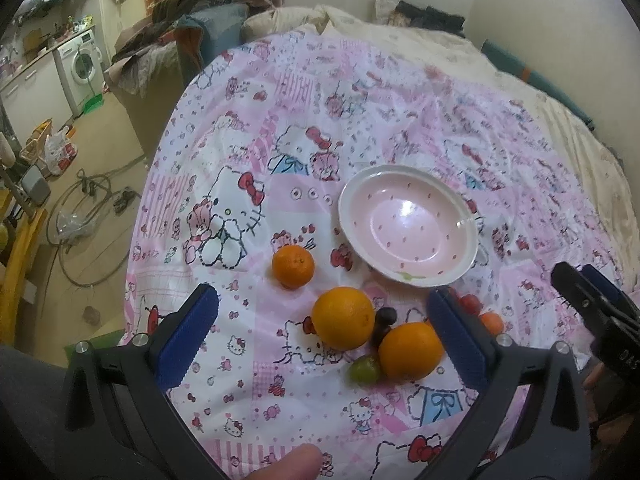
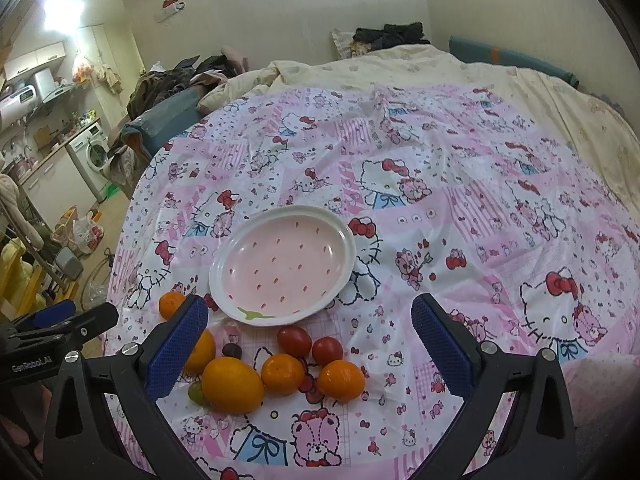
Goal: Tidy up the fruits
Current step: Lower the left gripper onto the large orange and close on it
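Observation:
A pink, empty plate (image 1: 408, 226) (image 2: 284, 266) with a white rim lies on the Hello Kitty cloth. Fruit lies loose in front of it: a small orange (image 1: 293, 266) (image 2: 170, 305), two big oranges (image 1: 343, 318) (image 1: 411, 352) (image 2: 233, 384), two mandarins (image 2: 282, 373) (image 2: 341, 379), two red tomatoes (image 2: 295, 340) (image 2: 327, 351), a dark plum (image 1: 385, 317) (image 2: 232, 350) and a green fruit (image 1: 365, 369) (image 2: 197, 393). My left gripper (image 1: 324, 344) is open above the big oranges. My right gripper (image 2: 312, 344) is open above the mandarins and tomatoes.
The cloth (image 2: 460, 184) covers a bed with a cream duvet (image 2: 440, 68) behind. The bed's left edge drops to a floor with hoses (image 1: 84, 216), bags and a washing machine (image 1: 82, 66). The right gripper's body (image 1: 592, 312) shows at the right of the left view.

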Demonstrator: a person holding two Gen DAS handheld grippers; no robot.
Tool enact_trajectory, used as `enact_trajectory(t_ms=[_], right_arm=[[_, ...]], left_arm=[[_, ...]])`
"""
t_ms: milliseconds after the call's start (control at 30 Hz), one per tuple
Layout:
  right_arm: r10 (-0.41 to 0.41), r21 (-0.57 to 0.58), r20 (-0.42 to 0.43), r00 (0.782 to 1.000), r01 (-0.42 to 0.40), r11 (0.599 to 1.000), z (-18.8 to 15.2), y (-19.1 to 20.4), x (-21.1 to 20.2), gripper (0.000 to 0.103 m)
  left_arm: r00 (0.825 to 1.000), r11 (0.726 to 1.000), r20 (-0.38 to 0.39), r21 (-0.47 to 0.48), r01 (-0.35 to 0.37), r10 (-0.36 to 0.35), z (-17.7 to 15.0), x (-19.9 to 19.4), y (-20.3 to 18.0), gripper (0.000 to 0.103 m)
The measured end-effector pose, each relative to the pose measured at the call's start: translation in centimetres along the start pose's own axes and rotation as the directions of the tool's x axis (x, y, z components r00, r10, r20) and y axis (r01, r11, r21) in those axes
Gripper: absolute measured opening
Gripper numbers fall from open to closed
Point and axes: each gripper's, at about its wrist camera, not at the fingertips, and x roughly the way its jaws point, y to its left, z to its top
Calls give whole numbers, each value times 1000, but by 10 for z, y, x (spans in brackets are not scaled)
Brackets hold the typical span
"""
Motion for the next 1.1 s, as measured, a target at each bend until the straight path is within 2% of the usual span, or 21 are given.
enact_trajectory(t_ms=[100,200,333,400,500,567,700,767,900,967,1000,1100], right_arm=[[-6,35,-30,1000,7,999,0,-8,4,103],[-9,76,-51,999,12,997,0,-16,7,103],[-12,99,-73,997,20,995,0,-22,12,103],[-12,102,-82,997,20,995,0,-23,14,103],[-11,103,-89,996,20,994,0,-23,15,103],[-11,106,-91,996,20,994,0,-23,15,103],[-12,116,-104,995,24,993,-1,-27,18,103],[-12,123,-112,994,26,992,-1,-29,19,103],[-10,132,-119,993,26,991,-2,-31,21,103],[-14,131,-121,993,30,991,-1,-32,21,103],[-15,131,-122,992,31,991,-1,-32,22,103],[-13,137,-127,992,31,990,-1,-33,23,103]], left_arm=[[998,1000,-68,-25,-7,6,8,11,5,103],[985,997,-171,-74,-25,12,13,33,14,103],[953,988,-303,-150,-22,-24,11,66,19,100],[934,985,-356,-173,-18,-45,8,82,15,92],[906,980,-418,-195,-24,-61,3,103,9,87],[898,981,-437,-190,-36,-51,-1,114,4,86],[881,980,-469,-198,-32,-66,-6,128,-2,76],[878,982,-475,-186,-35,-59,-8,131,-5,75],[867,981,-492,-193,-24,-76,-12,136,-9,66],[866,982,-492,-186,-11,-83,-13,139,-12,62],[867,983,-489,-184,5,-96,-13,139,-14,55],[872,986,-481,-164,4,-83,-12,141,-23,53]])
